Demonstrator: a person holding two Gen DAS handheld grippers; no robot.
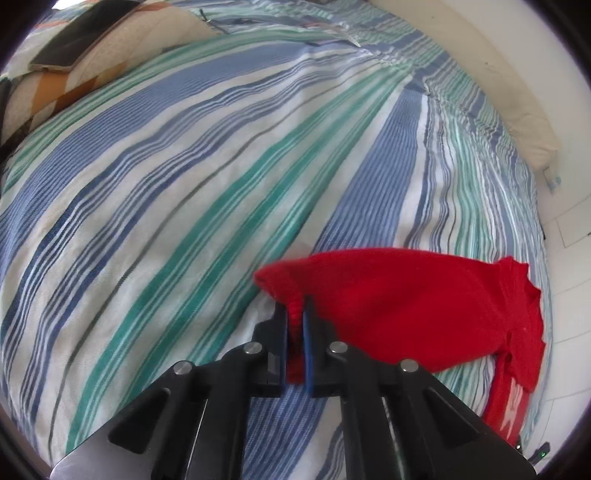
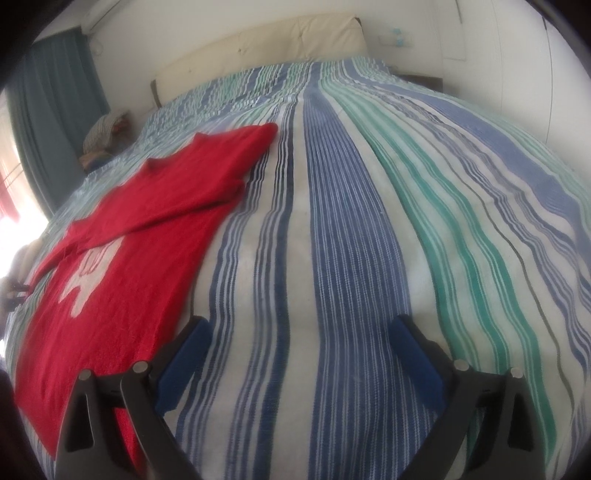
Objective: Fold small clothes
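Left wrist view
Left gripper (image 1: 296, 317): points steeply down over the bed (image 1: 184, 192); its jaws are pinched together on a bunched edge of the red shirt (image 1: 406, 306), which rises between the two blue pads (image 1: 307, 354).
Shirt: one; from the pinched edge it fans out to the right and sags onto the bed near the right edge of the bed, where part of a white print shows.
Cover: one striped bedcover in blue, green and white fills most of the view.
Phone (image 1: 79, 35): one dark slab lying on a patterned pillow (image 1: 122, 51), top left.
Headboard (image 1: 524, 125): pale, at the far right.
Hard to see: the shirt's lower part runs out past the gripper body; small items at the far end of the bed are too small to name.

Right wrist view
Right gripper (image 2: 299, 325): tilted down above the bed (image 2: 332, 240), jaws wide apart, nothing between them; only striped cover lies in the gap.
Pads (image 2: 192, 347): two, blue.
Shirt (image 2: 147, 236): lies spread on the left of the bed, a sleeve reaching up towards the middle, a white print on the front; the left finger overlaps its near edge in the picture.
Headboard (image 2: 266, 40): cream, at the far end.
Curtain (image 2: 55, 110): blue-green, left.
Unclear: a bundle beside the bed at left is blurred; the shirt's lower left corner is cut off.
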